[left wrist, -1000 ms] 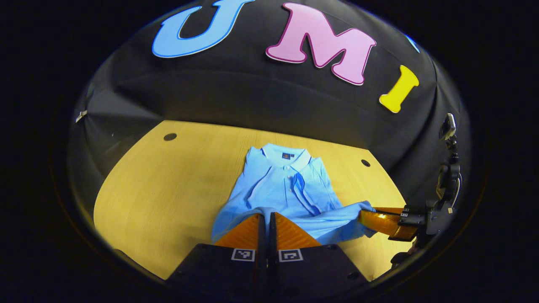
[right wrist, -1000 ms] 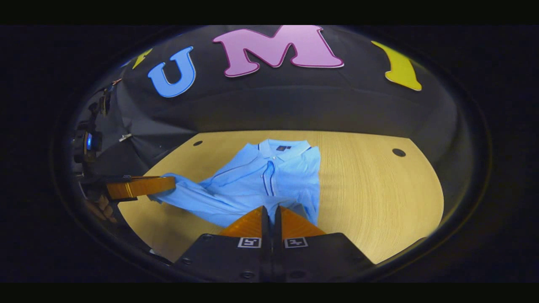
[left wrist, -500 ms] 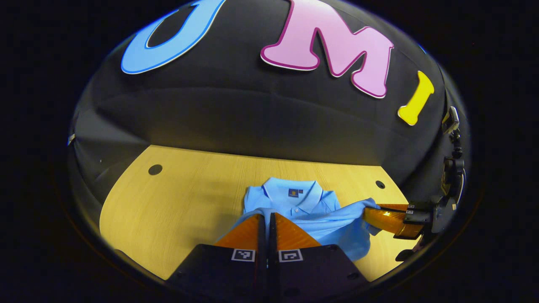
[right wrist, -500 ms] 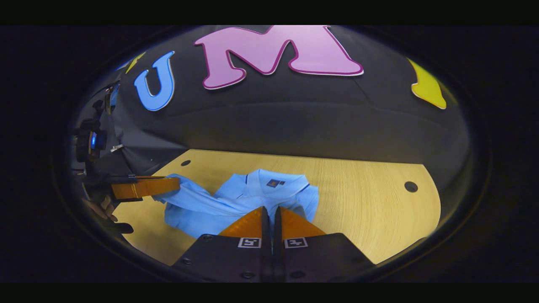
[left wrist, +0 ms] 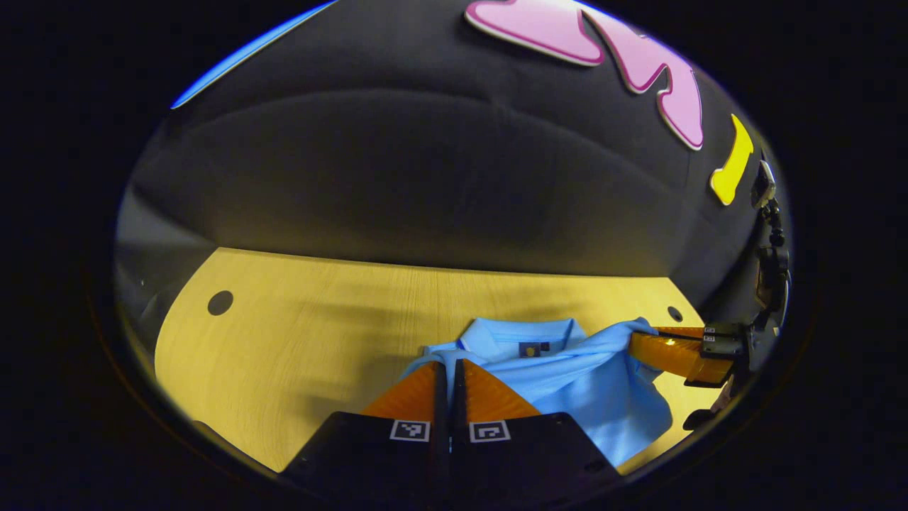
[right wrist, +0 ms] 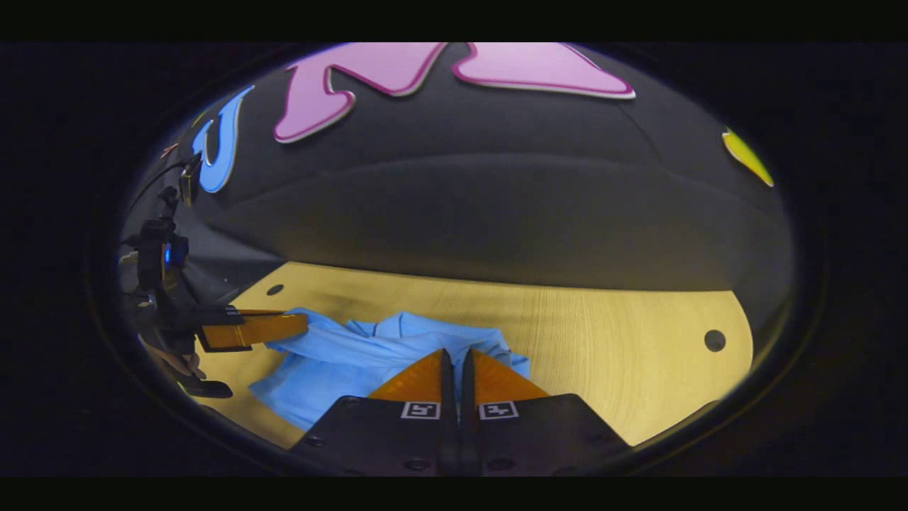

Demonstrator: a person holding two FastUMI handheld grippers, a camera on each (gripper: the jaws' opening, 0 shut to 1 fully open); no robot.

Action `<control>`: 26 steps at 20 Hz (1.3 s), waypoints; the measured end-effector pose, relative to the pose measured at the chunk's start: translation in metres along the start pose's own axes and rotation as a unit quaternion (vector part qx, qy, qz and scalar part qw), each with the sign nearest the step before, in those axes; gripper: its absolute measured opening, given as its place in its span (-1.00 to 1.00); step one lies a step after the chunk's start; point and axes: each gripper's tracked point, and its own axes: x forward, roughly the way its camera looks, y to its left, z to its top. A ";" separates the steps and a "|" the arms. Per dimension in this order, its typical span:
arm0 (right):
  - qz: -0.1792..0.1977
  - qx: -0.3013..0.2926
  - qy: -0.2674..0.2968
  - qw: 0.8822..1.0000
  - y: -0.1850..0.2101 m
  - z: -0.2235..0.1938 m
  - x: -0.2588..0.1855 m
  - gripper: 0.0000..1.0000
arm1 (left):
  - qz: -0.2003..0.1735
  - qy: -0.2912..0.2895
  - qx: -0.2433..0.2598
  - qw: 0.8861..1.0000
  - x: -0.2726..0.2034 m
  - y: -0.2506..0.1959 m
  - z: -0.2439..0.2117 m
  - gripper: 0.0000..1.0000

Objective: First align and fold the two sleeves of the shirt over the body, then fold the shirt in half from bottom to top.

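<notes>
Blue shirt (left wrist: 582, 376) lying bunched on desk (left wrist: 298, 333), left tongs (left wrist: 450, 369) and right tongs (right wrist: 454, 358) both pinching its hem near collar (left wrist: 521, 332).

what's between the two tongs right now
A raised span of the blue shirt runs between them: in the left gripper view, from the left tongs across to the right tongs, both shut on its hem, above the table.

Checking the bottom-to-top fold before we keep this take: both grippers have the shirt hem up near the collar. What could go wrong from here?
1. The shirt sags and bunches between the left gripper and right gripper, so the fold may land creased.
2. In the right gripper view the hem looks skewed against the collar; edges may not line up.
3. The cloth hides the folded sleeves, which may have slipped.
</notes>
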 end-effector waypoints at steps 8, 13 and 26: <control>-0.042 0.011 0.030 0.999 -0.026 -0.023 0.011 -0.53 | 0.048 -0.033 0.012 0.998 0.004 0.013 0.003 0.25; -0.063 0.012 -0.003 0.998 -0.027 -0.017 -0.033 0.99 | 0.057 -0.099 0.010 0.993 -0.055 0.009 0.014 0.96; -0.098 0.005 -0.070 0.993 0.030 -0.004 -0.269 0.96 | 0.031 -0.235 0.043 0.971 -0.328 -0.067 0.039 0.95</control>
